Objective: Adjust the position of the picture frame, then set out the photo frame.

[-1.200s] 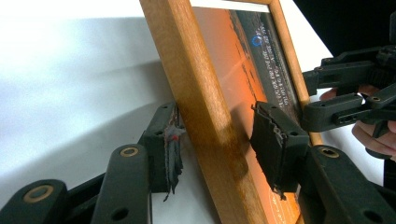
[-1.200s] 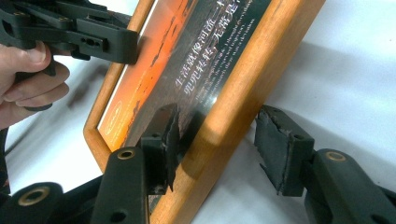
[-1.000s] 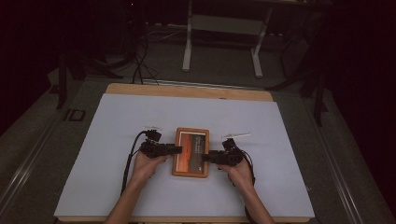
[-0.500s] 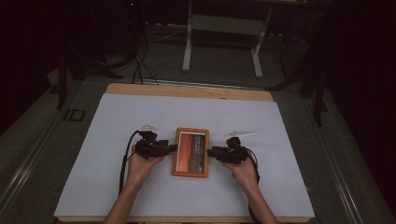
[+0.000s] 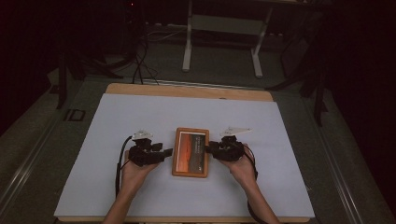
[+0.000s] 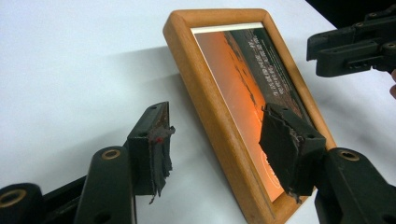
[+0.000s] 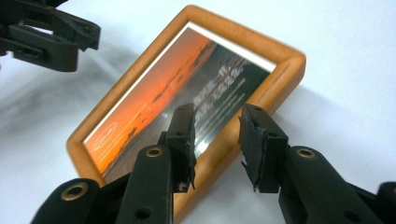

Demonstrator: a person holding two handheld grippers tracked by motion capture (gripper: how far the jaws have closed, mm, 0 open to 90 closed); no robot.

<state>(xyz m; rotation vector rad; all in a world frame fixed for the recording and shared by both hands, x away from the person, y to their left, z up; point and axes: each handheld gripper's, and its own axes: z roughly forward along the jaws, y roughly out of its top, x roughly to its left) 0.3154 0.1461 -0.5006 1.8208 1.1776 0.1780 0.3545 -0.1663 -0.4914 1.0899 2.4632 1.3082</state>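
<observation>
Left hand-held gripper jaws apart, opening beside picture frame, right hand-held gripper parted over its edge

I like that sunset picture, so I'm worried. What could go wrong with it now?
1. The left hand-held gripper has just been opening, its jaws straddling the picture frame edge without pressing. Closing badly could scratch the glossy front.
2. The right hand-held gripper sits over the opposite edge, pads apart. If only one side grips and lifts, the frame may tilt and slip onto the white table.
</observation>
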